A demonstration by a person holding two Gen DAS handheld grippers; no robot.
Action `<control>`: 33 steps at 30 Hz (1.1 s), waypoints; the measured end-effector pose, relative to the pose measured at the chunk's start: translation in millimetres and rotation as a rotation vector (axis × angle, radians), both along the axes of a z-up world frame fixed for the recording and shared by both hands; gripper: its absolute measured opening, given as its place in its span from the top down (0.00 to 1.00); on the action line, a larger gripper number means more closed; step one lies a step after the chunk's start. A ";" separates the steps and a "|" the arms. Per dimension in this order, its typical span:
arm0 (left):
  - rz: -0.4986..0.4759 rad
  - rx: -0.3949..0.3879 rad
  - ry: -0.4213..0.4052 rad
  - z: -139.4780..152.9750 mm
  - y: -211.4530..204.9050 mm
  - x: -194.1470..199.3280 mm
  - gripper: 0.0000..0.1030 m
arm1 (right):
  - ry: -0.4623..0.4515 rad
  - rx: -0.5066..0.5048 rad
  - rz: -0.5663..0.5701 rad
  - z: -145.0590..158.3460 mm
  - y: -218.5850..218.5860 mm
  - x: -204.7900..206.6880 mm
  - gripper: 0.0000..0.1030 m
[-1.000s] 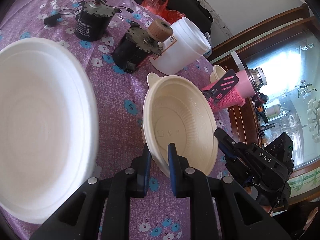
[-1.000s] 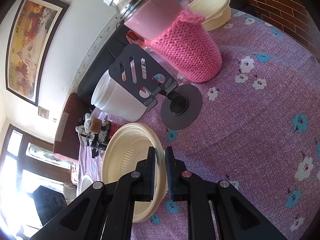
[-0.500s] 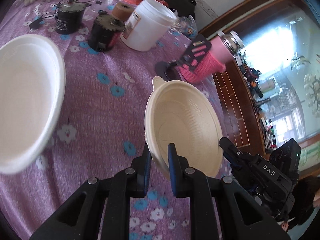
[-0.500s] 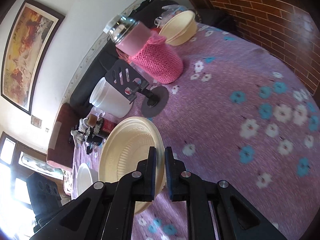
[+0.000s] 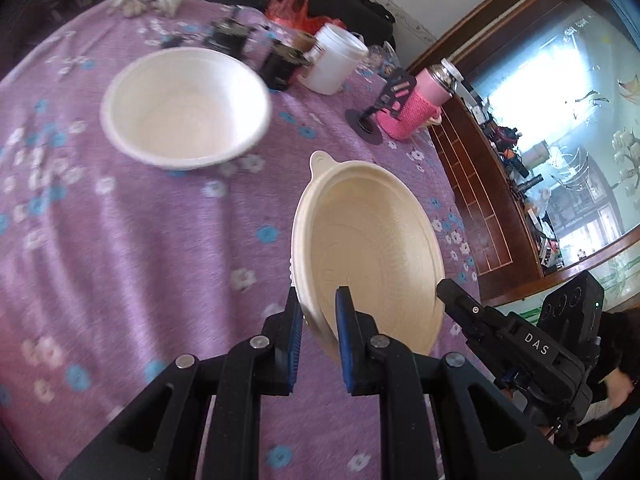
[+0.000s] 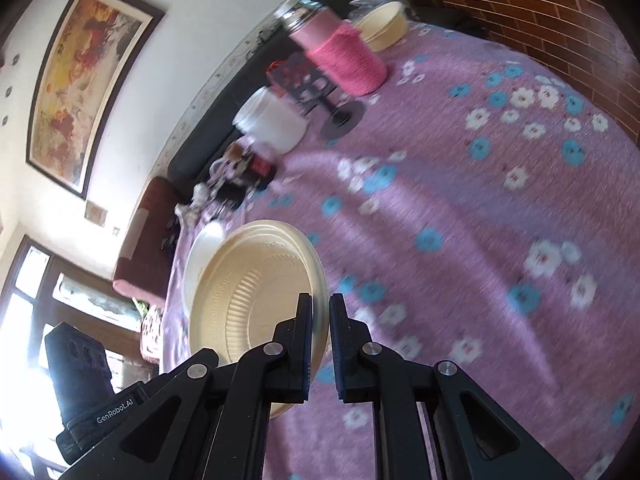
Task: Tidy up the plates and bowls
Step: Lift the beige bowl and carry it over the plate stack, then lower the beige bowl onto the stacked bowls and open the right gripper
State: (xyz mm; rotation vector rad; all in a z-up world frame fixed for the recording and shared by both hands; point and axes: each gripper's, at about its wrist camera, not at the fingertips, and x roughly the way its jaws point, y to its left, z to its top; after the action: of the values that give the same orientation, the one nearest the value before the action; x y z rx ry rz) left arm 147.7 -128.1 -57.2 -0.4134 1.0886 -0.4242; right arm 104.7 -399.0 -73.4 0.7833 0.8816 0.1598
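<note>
white bowl (image 5: 186, 106) upper left, on the purple cloth (image 5: 132, 248) | left gripper (image 5: 318, 330) bottom centre, clamped on cream bowl (image 5: 370, 248) rim | right gripper (image 6: 320, 340) pinching the same bowl's opposite rim, bowl lower left of its fingers

The cream bowl (image 5: 368, 256), clamped at its rim by both the left gripper (image 5: 318, 320) and the right gripper (image 6: 320, 334), has been carried away from the pink knitted flask (image 5: 412, 108). Relative to that flask, the bowl now sits much farther off, with more purple tablecloth (image 5: 140, 248) between them.
</note>
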 end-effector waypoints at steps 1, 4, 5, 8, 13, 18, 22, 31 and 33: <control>0.019 0.004 -0.008 2.8 12.5 -8.3 0.85 | -0.006 0.004 0.016 1.1 9.0 -3.3 0.91; 0.068 0.002 -0.027 11.6 49.4 -31.2 0.85 | -0.029 0.009 0.079 8.4 42.4 -8.3 0.91; 0.087 0.007 -0.043 15.9 61.9 -39.5 0.85 | -0.037 0.016 0.104 11.7 55.4 -9.8 0.91; 0.151 0.012 -0.078 28.4 101.2 -64.8 0.85 | -0.059 0.033 0.176 20.0 91.8 -11.8 0.91; 0.259 0.027 -0.129 46.9 164.1 -103.4 0.85 | -0.094 0.025 0.293 35.5 162.7 -18.3 0.90; 0.361 0.034 -0.156 60.3 222.4 -139.8 0.85 | -0.118 0.026 0.407 49.4 230.5 -26.3 0.90; 0.437 0.070 -0.196 77.1 264.7 -172.1 0.85 | -0.145 0.012 0.497 63.6 282.1 -34.8 0.90; 0.523 0.168 -0.207 82.2 325.3 -220.2 0.85 | -0.162 -0.004 0.662 68.4 374.0 -54.1 0.90; 0.525 0.193 -0.194 78.8 334.1 -226.5 0.85 | -0.145 -0.008 0.689 60.7 388.8 -57.3 0.90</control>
State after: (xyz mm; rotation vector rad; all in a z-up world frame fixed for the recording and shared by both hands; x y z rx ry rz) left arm -78.9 206.1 21.6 -0.4574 0.7852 0.1040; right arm 47.4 -10.1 -12.7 0.4262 0.9841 0.8089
